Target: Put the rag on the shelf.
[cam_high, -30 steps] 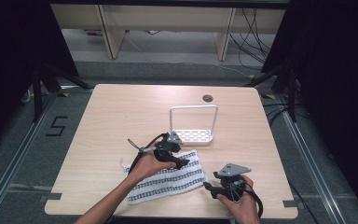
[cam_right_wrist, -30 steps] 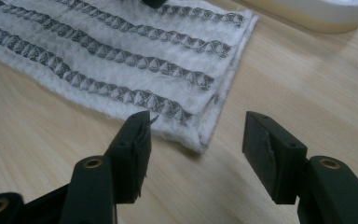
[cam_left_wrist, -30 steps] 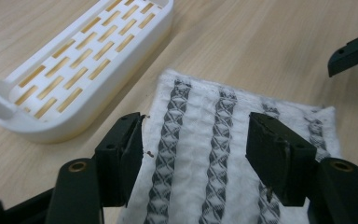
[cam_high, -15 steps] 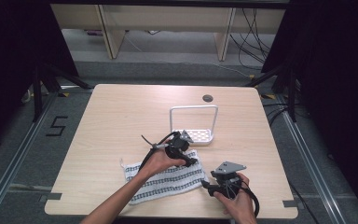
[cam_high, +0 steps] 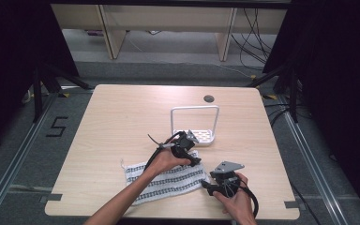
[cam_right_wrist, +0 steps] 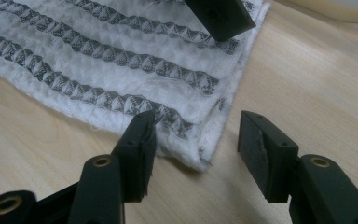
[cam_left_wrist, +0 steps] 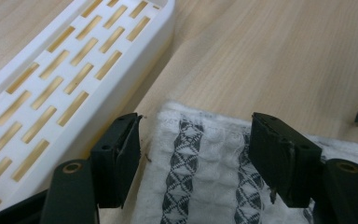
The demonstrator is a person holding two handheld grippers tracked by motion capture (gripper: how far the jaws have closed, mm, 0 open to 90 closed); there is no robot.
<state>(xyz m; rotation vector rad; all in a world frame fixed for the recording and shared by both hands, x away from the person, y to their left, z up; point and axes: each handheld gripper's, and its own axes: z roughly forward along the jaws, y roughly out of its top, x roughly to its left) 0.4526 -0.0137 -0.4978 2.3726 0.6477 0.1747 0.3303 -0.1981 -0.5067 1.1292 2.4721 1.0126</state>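
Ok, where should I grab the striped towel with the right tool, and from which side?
Take the striped towel at its near right corner, coming in low along the table from the person's side. The folded edges meet there in a thick lip, and the right tool already stands open around it.

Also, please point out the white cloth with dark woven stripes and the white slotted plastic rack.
White cloth with dark woven stripes (cam_high: 166, 182), high view, middle of the fabric.
White slotted plastic rack (cam_left_wrist: 65, 70), left gripper view, slotted base.
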